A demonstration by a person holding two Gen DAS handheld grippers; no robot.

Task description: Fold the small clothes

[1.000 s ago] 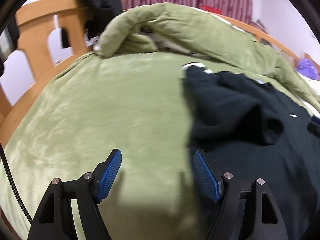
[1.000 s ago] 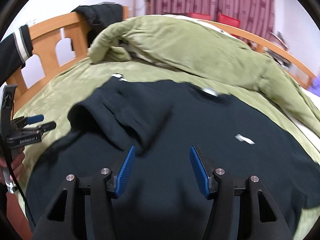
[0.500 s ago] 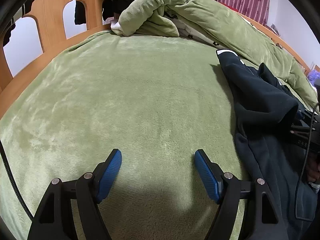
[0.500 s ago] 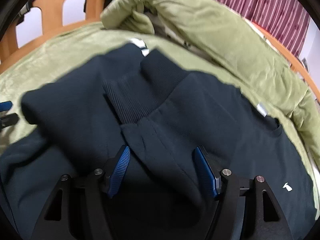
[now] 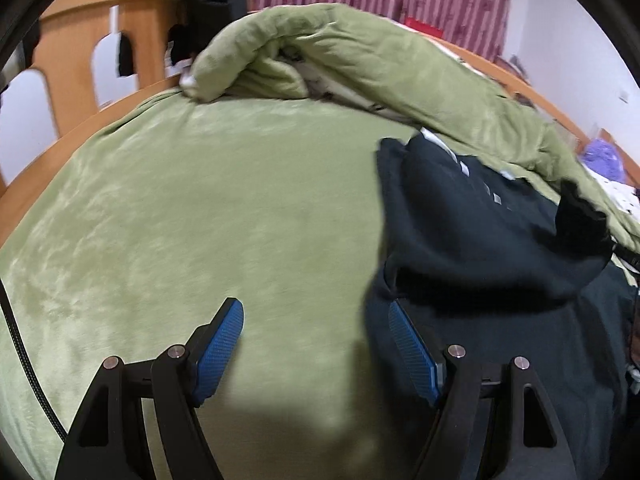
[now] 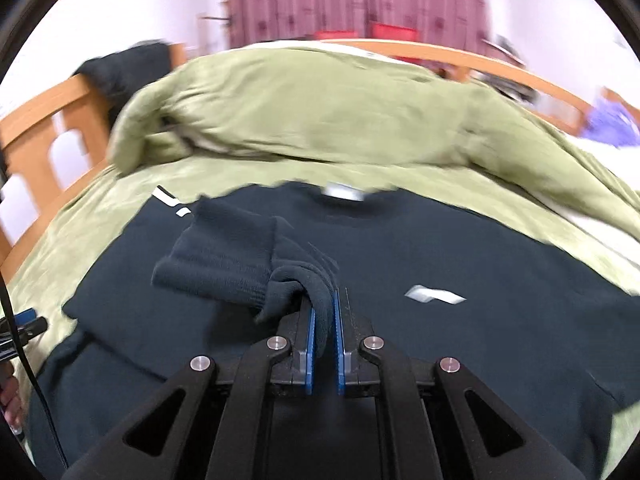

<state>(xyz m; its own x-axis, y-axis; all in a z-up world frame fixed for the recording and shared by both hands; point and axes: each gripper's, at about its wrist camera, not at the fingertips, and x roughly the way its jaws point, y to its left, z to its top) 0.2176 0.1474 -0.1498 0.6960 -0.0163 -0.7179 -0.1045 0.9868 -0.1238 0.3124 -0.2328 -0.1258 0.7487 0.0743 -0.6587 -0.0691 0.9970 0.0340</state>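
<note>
While the left gripper [image 5: 316, 340] hovers with its jaws apart and nothing between them, the left wrist view shows mostly bare green bed cover [image 5: 200, 208]. The dark sweatshirt [image 5: 480, 248] lies to the right, its near edge just beside the gripper's right pad. One sleeve is lifted across the body toward the right edge of the frame. A rolled green duvet [image 5: 360, 64] bounds the far side, and a wooden bed frame [image 5: 80, 20] bounds the left. Open room for moving lies chiefly on the left, over the uncovered bed cover.

Seen from the right wrist view, the right gripper [image 6: 324, 320] is clamped on the ribbed cuff [image 6: 224, 268] of that sleeve, with folded cloth pinched between the blue pads. The cuff hangs over the sweatshirt's chest, near a small white logo [image 6: 436, 295]. The garment lies spread flat on the bed, collar toward the duvet. Its hem side is hidden beneath the gripper. The left gripper shows at the left edge of the frame.

Judged from these views, folding is at an early stage: one sleeve is being carried inward, while the other sleeve and the body folds appear to remain.
</note>
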